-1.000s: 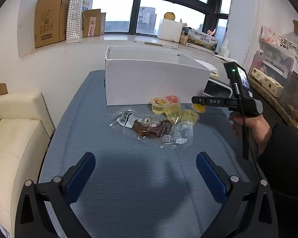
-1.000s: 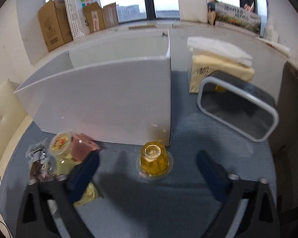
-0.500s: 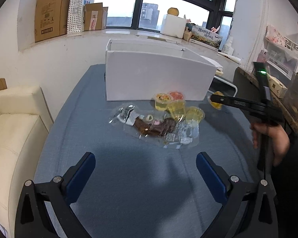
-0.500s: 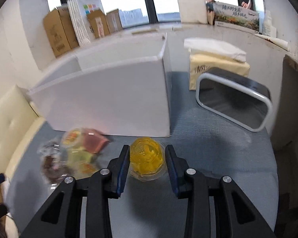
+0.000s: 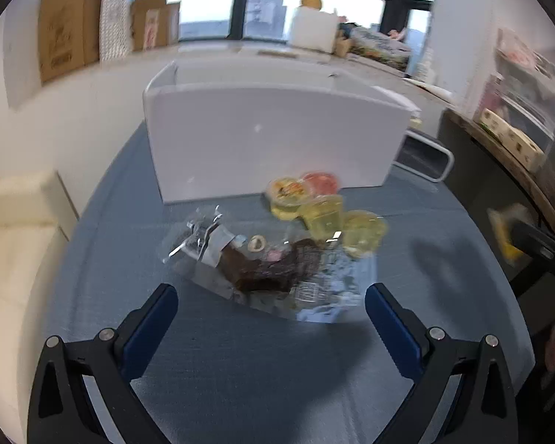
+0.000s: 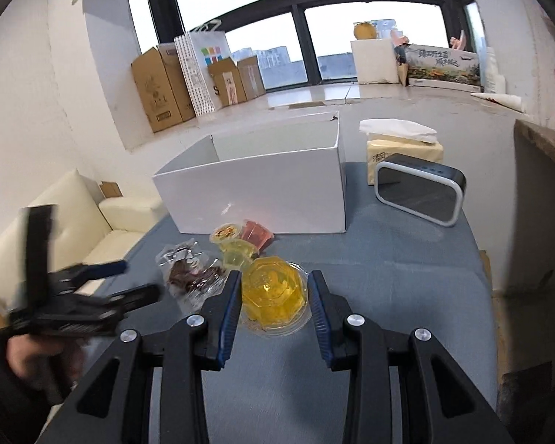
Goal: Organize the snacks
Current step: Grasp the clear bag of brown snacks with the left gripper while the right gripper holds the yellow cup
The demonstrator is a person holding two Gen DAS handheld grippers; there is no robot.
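My right fingers [image 6: 228, 307] press in on a yellow jelly cup [image 6: 273, 294], one blue pad on each side of it, so the right gripper [image 6: 273, 301] is clamped on the cup and holds it above the blue-grey tablecloth [image 6: 407, 277]. From the left wrist view that same cup [image 5: 505, 236] shows only as a yellow blur at the far right edge.

My left gripper [image 5: 270, 323] hangs with its jaws spread wide and nothing between them, low over the cloth and just short of a clear packet of dark dried snack [image 5: 266, 268]. Touching the far end of that packet sits a cluster of small jelly cups [image 5: 322, 207]: pale yellow ones, one with an orange-patterned lid and a pink one at the back.

Right behind the cluster stands an open white cardboard box [image 6: 262, 188], its front wall near the pink cup. To the right of the box are a dark speaker with a pale rim [image 6: 420, 194] and, behind it, a yellow tissue pack [image 6: 403, 146] with a white tissue sticking out. A cream sofa [image 6: 92, 218] lies off the table's left side, and cardboard boxes [image 6: 159, 88] line the window ledge.
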